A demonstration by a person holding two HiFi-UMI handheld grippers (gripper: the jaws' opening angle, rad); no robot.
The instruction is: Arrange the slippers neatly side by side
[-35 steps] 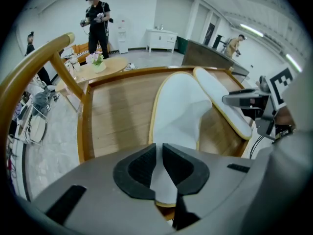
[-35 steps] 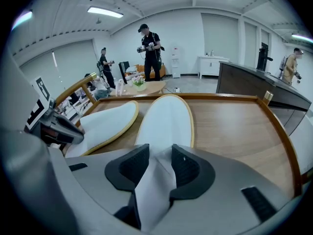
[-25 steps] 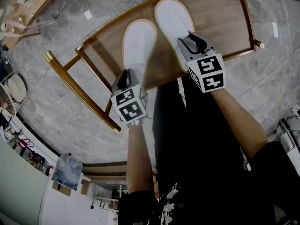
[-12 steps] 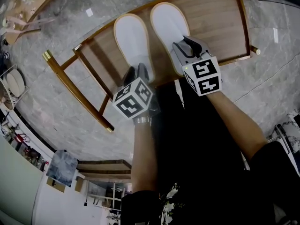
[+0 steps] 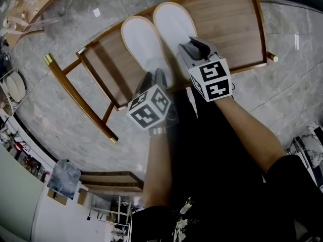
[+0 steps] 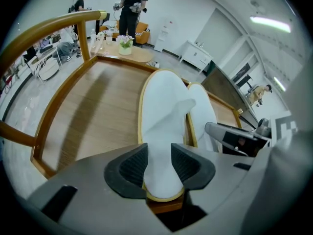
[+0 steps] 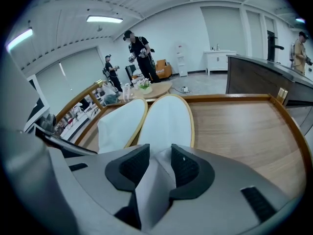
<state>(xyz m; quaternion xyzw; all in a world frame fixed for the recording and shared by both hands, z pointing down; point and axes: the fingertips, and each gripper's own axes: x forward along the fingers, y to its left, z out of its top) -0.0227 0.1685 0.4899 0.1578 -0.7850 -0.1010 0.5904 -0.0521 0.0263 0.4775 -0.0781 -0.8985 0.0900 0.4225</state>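
Two white slippers with tan rims lie side by side, toes away from me, on a wooden tray table [image 5: 229, 24]. My left gripper [image 5: 154, 78] hangs over the heel of the left slipper [image 5: 143, 40]. Its jaws have opened within the last second. In the left gripper view the left gripper [image 6: 159, 163] is open, and the left slipper's [image 6: 164, 109] heel shows between its pads. My right gripper [image 5: 193, 48] is at the heel of the right slipper [image 5: 174, 23]. In the right gripper view the right gripper [image 7: 160, 163] is shut on a raised fold of that right slipper [image 7: 166, 116].
The tray table has a raised gold-coloured rail [image 5: 75, 87] and stands on a marble floor [image 5: 60, 110]. A round table with flowers [image 6: 128, 50] stands beyond it. Several people [image 7: 139, 53] stand far back. A rack with plates [image 5: 12, 89] is at the left.
My left gripper has rolled and drawn back toward the table's near edge, off the left slipper's heel. The left slipper now lies closer to the right one. The right gripper has stayed put.
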